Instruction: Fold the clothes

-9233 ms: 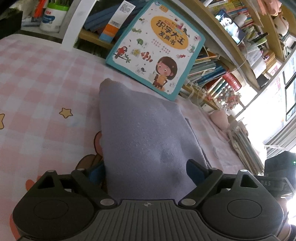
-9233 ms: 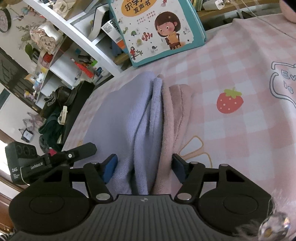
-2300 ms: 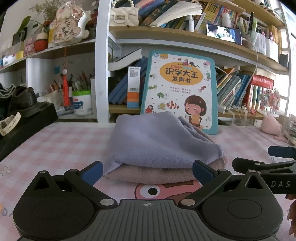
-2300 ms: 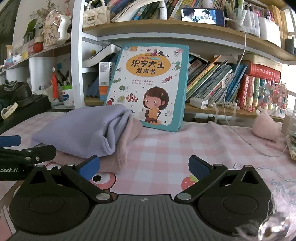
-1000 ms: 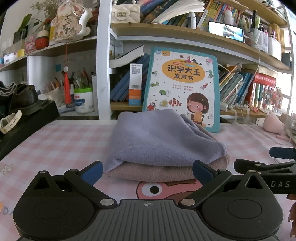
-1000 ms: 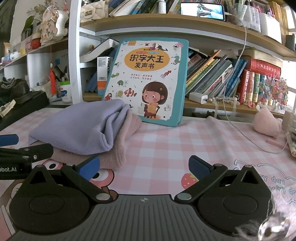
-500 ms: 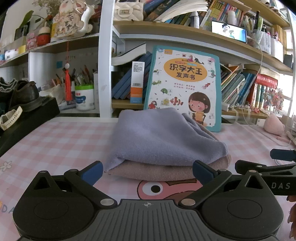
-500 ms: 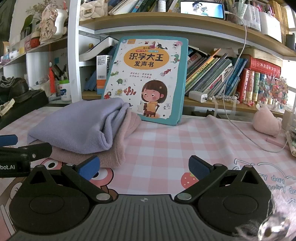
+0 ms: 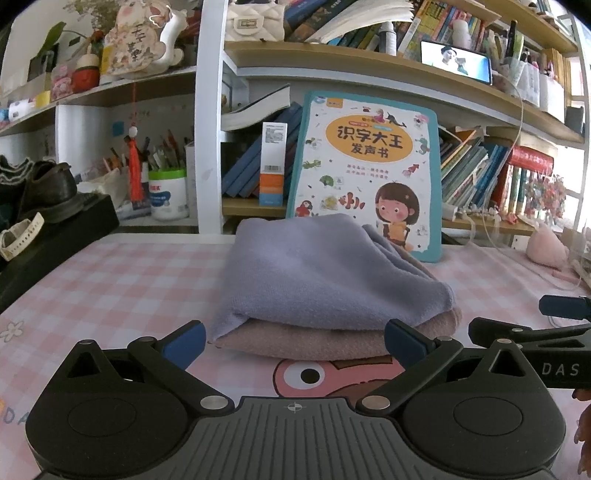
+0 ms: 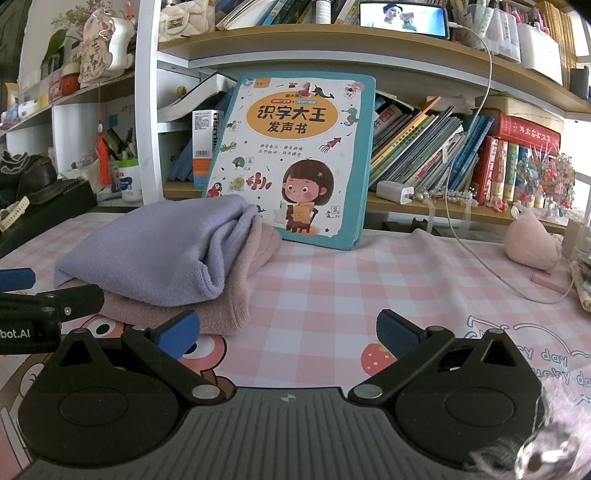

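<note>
A folded lilac cloth (image 9: 317, 273) lies on top of a folded pink cloth (image 9: 317, 341) on the pink checked table cover (image 9: 122, 280). My left gripper (image 9: 293, 338) is open and empty, low over the table just in front of the stack. My right gripper (image 10: 286, 330) is open and empty, to the right of the stack; the lilac cloth (image 10: 155, 247) and pink cloth (image 10: 218, 314) lie at its left. Each gripper shows at the edge of the other's view.
A teal children's book (image 9: 365, 173) leans upright against the shelves behind the stack. Shelves hold books, a white tub (image 9: 166, 195) and a phone (image 10: 402, 16). A white cable (image 10: 476, 254) and a pink plush (image 10: 532, 243) lie at the right. Black shoes (image 9: 40, 192) sit at left.
Both grippers let go of the cloths, pulled back and lowered to table height. Over the last second the views have only drifted slightly; the stack has not moved.
</note>
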Demonstrator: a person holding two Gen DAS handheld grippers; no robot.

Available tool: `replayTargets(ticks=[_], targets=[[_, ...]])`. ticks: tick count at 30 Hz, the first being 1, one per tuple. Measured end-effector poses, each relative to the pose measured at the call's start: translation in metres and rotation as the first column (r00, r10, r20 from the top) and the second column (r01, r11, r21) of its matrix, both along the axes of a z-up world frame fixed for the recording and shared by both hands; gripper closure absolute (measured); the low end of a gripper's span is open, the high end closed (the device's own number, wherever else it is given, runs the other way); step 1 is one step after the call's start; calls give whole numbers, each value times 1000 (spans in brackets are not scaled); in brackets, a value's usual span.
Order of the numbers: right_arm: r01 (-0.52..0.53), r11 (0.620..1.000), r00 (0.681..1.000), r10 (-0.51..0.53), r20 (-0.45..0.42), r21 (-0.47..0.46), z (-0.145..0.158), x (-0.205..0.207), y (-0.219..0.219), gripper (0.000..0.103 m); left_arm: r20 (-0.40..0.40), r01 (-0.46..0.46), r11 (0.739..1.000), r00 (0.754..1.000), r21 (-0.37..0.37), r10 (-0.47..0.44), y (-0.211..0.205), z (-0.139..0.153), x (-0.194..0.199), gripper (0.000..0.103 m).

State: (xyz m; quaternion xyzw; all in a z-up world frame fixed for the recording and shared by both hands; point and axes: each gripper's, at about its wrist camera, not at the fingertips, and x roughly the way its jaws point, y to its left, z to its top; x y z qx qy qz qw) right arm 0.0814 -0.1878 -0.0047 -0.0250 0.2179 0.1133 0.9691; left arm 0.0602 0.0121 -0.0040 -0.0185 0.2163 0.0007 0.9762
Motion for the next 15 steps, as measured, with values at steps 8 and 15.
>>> replayTargets(ticks=[8, 15], targets=[[-2, 1000, 1000, 2, -2, -1, 0, 1, -1, 0, -1, 1, 1000, 1000, -3, -1, 0, 0, 0, 0], [-3, 1000, 1000, 3, -4, -1, 0, 0, 0, 0, -2, 2, 1000, 1000, 0, -2, -1, 1, 0, 0]])
